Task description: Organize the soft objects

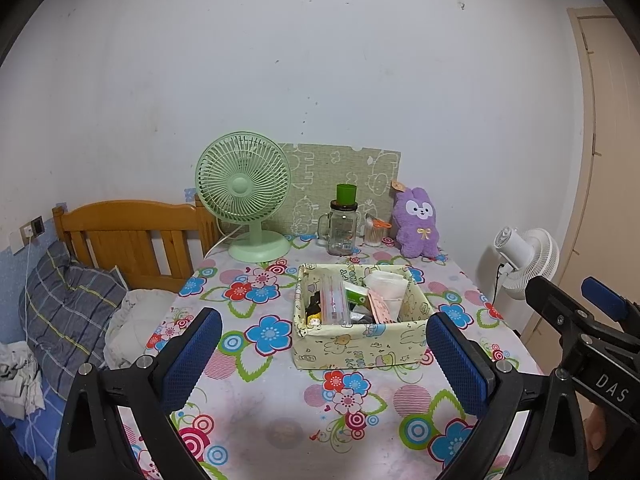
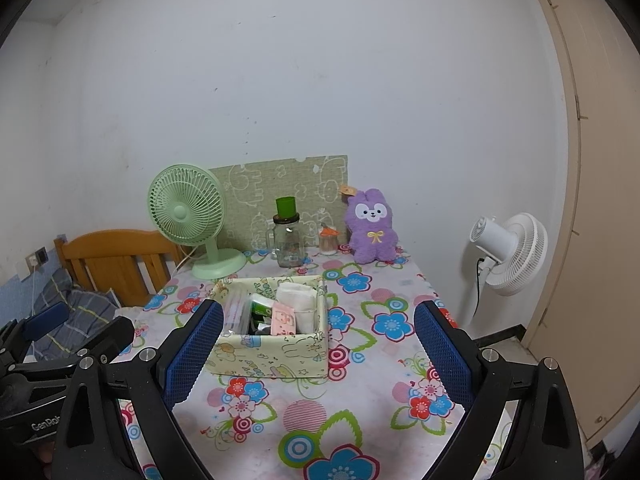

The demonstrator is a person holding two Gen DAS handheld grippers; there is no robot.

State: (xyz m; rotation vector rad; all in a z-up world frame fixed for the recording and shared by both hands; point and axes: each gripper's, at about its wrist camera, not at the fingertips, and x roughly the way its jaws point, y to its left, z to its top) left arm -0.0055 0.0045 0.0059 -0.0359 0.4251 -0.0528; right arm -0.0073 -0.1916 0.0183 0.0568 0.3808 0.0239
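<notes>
A purple plush rabbit [image 1: 416, 224] sits upright at the table's far right against the wall; it also shows in the right wrist view [image 2: 370, 228]. A pale fabric box [image 1: 360, 316] full of small items stands mid-table, also in the right wrist view [image 2: 272, 328]. My left gripper [image 1: 324, 360] is open and empty, held above the near table in front of the box. My right gripper [image 2: 318, 354] is open and empty, beside the left one; its body shows at the right edge of the left wrist view [image 1: 580, 332].
A green desk fan [image 1: 244, 196], a glass jar with a green cup on it [image 1: 343, 224] and a toothpick holder [image 1: 374, 232] line the back. A white floor fan [image 2: 508, 252] stands right of the table. A bed with a wooden headboard [image 1: 128, 236] lies left.
</notes>
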